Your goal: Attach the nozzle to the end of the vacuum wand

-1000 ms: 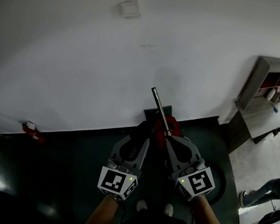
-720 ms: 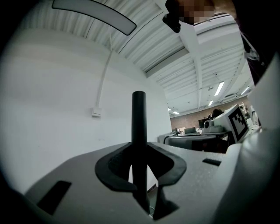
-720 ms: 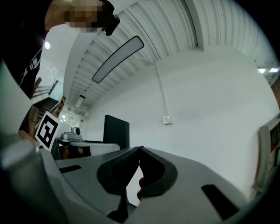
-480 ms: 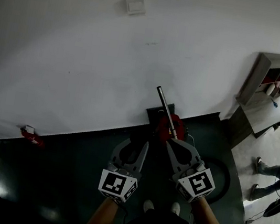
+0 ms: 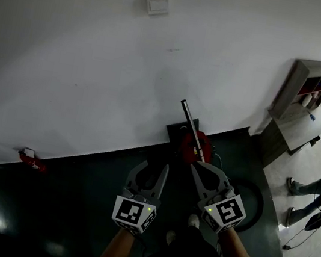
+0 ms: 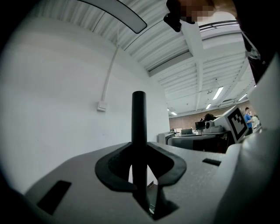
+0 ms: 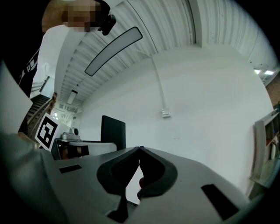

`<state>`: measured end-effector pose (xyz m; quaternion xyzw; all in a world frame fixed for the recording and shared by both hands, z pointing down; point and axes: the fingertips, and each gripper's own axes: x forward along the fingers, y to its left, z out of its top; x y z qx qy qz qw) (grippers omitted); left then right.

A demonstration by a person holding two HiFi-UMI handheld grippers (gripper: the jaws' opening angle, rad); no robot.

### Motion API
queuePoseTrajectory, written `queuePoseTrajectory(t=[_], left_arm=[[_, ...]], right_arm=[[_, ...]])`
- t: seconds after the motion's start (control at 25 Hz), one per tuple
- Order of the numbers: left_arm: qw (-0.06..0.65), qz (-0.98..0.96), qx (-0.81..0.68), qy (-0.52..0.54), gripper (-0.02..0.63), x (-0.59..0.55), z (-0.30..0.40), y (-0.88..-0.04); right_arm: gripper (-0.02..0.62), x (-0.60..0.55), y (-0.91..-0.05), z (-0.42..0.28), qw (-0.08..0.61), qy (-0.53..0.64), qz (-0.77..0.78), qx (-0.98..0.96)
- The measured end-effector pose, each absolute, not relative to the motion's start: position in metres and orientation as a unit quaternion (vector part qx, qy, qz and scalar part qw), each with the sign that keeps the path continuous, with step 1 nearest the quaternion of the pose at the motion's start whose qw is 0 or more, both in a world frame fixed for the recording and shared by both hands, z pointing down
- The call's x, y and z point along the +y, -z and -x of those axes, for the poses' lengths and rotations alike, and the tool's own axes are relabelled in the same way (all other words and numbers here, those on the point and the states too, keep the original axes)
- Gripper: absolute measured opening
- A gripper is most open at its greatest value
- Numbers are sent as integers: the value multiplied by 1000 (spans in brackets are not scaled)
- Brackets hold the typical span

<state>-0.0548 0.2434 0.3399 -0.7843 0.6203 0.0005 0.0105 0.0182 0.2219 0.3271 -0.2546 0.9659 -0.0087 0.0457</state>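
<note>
Nearest, over the dark green floor (image 5: 75,202), the left gripper (image 5: 155,168) is clamped on the black nozzle (image 6: 139,127), which stands upright between its jaws. Beside it, the right gripper (image 5: 197,165) has its jaws pressed together, with nothing visibly gripped. Just past its tips, at the floor's far edge, the red vacuum body (image 5: 195,144) sits against the white wall (image 5: 97,71), and the silver wand (image 5: 189,125) rises from it. Farther right, a grey shelf unit (image 5: 304,88) stands by the wall's end.

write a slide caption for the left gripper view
left gripper, jaws closed on an upright black tube, white wall behind
</note>
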Motion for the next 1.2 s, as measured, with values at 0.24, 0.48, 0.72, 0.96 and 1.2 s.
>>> queuePoseTrajectory(t=[0.24,0.48,0.72,0.96,1.2], left_arm=[[3,780,625,-1,87,224,72,-349],[-2,778,628,3,87,193,86,-353],[-4,777,629,7,87,151,91,-356],[-4,774,633,10,87,106,94,-354],[-10,771,636,14,87,64,94,-355]], right_arm=[[17,201,-333,-3,51,17,250,967],[17,168,-346,12,39,12,246,968],[17,127,-345,18,40,16,242,969],[17,79,-340,22,51,27,242,969],[17,38,-352,20,40,30,231,972]])
